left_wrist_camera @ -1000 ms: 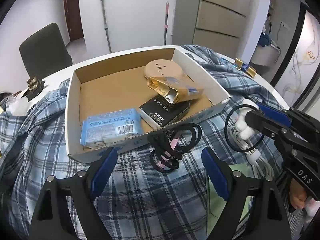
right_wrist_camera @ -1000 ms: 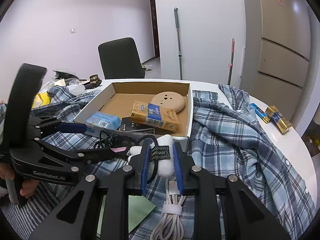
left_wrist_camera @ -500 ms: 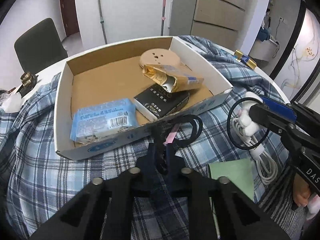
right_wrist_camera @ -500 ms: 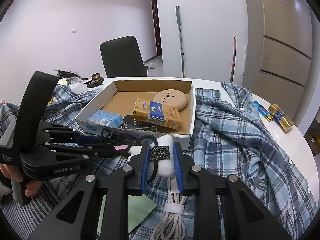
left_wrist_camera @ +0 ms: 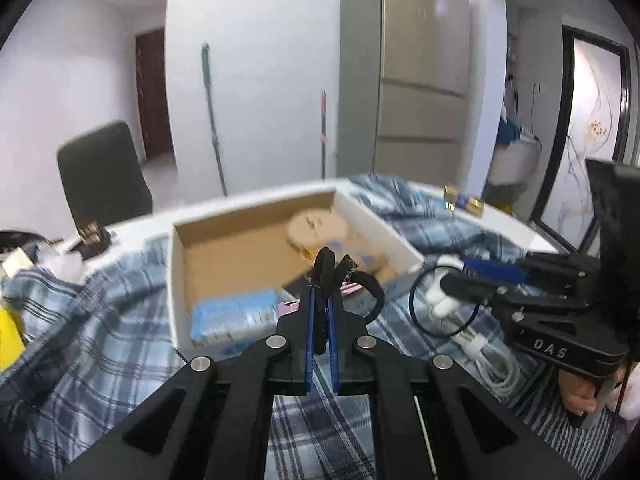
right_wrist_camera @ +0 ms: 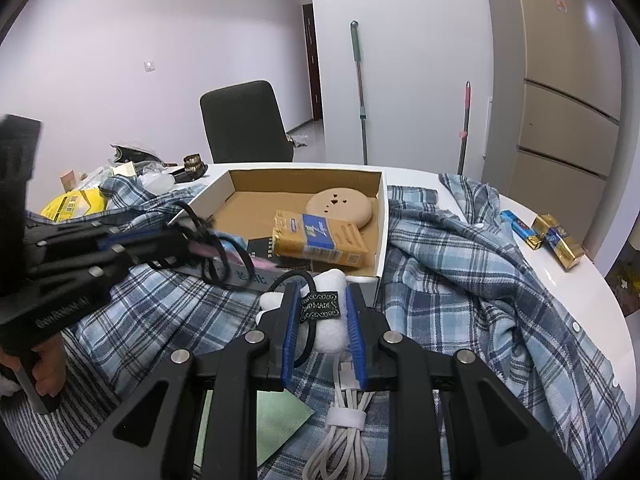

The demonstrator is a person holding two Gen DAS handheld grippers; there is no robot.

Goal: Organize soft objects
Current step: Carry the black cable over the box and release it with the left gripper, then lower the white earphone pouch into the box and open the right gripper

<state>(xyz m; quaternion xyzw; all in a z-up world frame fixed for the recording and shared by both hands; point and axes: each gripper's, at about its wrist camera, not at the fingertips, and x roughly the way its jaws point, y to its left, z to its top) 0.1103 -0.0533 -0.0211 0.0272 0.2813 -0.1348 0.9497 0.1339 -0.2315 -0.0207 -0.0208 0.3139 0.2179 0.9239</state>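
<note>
A round white table (right_wrist_camera: 552,276) holds everything. A blue checked shirt (right_wrist_camera: 460,264) is spread over most of it. An open cardboard box (right_wrist_camera: 382,216) sits on the table, with the shirt all around it. On the bare right edge lie two gold packs (right_wrist_camera: 558,240) and a small blue pack (right_wrist_camera: 518,224), close together. At the far left are a yellow bag (right_wrist_camera: 70,204), some crumpled wrappers (right_wrist_camera: 132,152) and a small dark thing (right_wrist_camera: 192,164). A green paper (right_wrist_camera: 280,424) and a bundled white cable (right_wrist_camera: 344,436) lie on the shirt near the front.
</note>
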